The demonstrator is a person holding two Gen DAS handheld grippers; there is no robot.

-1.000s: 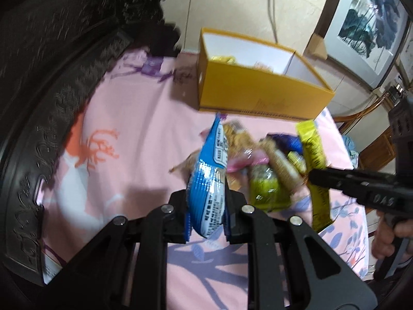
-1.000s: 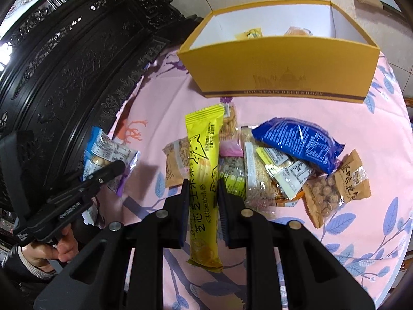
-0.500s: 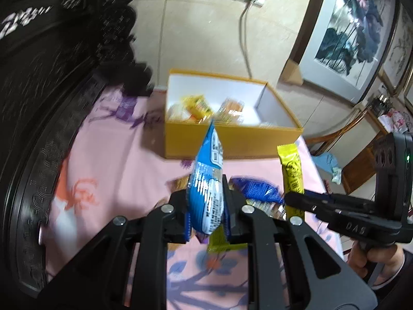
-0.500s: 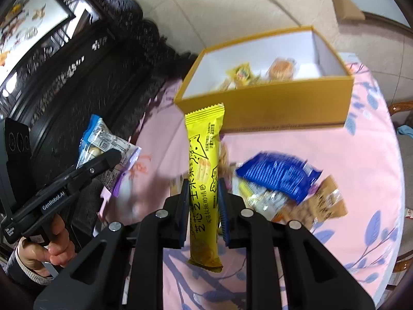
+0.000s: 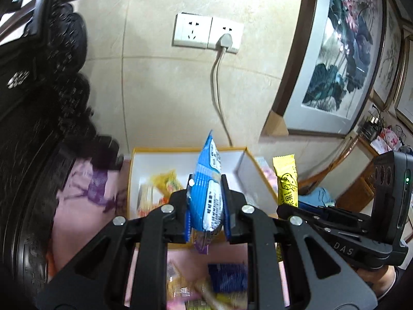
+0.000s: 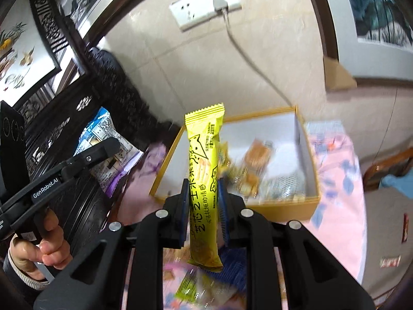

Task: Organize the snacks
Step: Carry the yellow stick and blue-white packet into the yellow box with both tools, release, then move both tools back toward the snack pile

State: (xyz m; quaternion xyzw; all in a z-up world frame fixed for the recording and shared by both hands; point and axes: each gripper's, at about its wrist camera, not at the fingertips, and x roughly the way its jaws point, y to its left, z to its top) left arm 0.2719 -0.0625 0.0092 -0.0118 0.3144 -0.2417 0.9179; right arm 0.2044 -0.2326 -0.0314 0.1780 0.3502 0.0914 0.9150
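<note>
**Above the yellow box, two snacks ride in the air**

Over the near wall of the yellow box [image 5: 251, 166], the left tool [image 5: 206, 204] is closed tight on a blue snack bag [image 5: 209, 193]. The bag stands up between the pads, with its top pointing at the wall behind the box. Just to the right of the box, seen from the left wrist, the right tool [image 6: 201, 204] pinches a long yellow snack bar [image 6: 204, 170] around its middle. The bar sticks up above the pads and hangs down below them.

Inside the box lie a few snacks already, like an orange round pack [image 6: 258, 155] and a yellow wrapper [image 5: 165, 180]. In front of the box, on the pink surface [image 6: 340, 193], more snacks wait in a blurry pile, one of them dark blue [image 5: 227, 276].

The step now looks like carrying: both snacks are picked up and are on their way to the box, but neither is inside yet. The job seems partly done, since some snacks are in and some are still out.

Next, each tool needs to go a bit farther until its snack is past the near wall and over the white floor of the box. Then it should dip down and let go. The tall bar could catch on the box edge, so it needs room. The two tools are close together, so they should take care not to bump.
</note>
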